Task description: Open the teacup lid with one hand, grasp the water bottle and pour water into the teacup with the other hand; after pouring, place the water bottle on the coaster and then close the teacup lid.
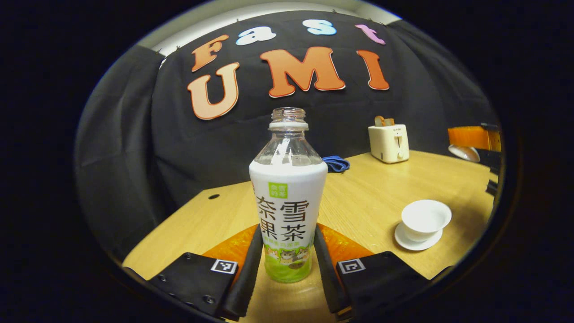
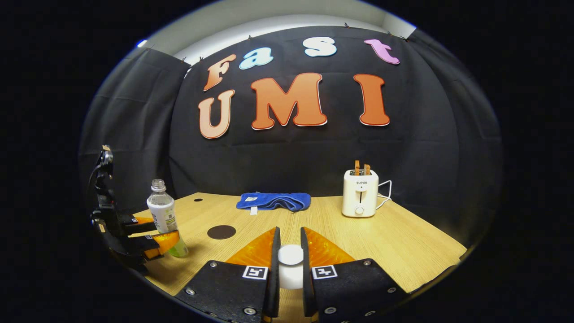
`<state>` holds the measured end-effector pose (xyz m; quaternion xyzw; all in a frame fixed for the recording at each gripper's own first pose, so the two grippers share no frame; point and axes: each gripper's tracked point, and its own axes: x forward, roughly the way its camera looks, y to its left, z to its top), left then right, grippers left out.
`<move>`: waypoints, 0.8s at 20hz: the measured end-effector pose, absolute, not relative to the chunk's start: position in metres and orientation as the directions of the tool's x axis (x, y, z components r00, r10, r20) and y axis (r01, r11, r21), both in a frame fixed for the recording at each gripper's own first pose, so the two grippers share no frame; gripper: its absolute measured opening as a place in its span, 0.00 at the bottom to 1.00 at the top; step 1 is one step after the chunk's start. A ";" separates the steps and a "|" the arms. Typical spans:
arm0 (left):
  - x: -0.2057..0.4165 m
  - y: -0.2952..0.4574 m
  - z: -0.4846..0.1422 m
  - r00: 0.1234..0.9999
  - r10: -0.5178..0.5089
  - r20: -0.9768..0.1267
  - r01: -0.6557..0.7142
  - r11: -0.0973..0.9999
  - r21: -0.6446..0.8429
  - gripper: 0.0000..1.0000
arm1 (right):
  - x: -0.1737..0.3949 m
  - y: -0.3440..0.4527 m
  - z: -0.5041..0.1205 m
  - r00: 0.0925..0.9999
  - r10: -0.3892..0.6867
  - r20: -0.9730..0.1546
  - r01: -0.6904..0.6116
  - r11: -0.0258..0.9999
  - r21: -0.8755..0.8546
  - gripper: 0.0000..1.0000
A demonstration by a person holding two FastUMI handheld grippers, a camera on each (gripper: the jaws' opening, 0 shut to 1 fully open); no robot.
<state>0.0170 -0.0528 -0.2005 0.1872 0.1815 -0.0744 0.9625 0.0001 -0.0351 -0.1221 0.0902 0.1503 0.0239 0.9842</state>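
Right gripper view: the toaster (image 2: 360, 194) stands at the back of the table (image 2: 403, 251), against the booth wall. Left of the toaster lies a folded towel (image 2: 274, 201); farther left and nearer the front lies the coaster (image 2: 221, 232); left of the coaster stands the water bottle (image 2: 164, 216). Left gripper view: the teacup (image 1: 425, 218) sits on its saucer (image 1: 417, 242), before the toaster.

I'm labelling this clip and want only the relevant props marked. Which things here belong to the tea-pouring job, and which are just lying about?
Job:
water bottle, between the left gripper fingers
teacup, open, on its saucer
teacup lid, in the right gripper
coaster, bare

Lying about:
toaster
blue cloth
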 end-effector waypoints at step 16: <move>0.017 -0.098 -0.212 0.917 -0.134 -0.374 0.396 0.399 0.827 0.60 | -0.007 -0.087 -0.130 0.956 -0.015 -0.294 0.063 0.986 0.156 0.21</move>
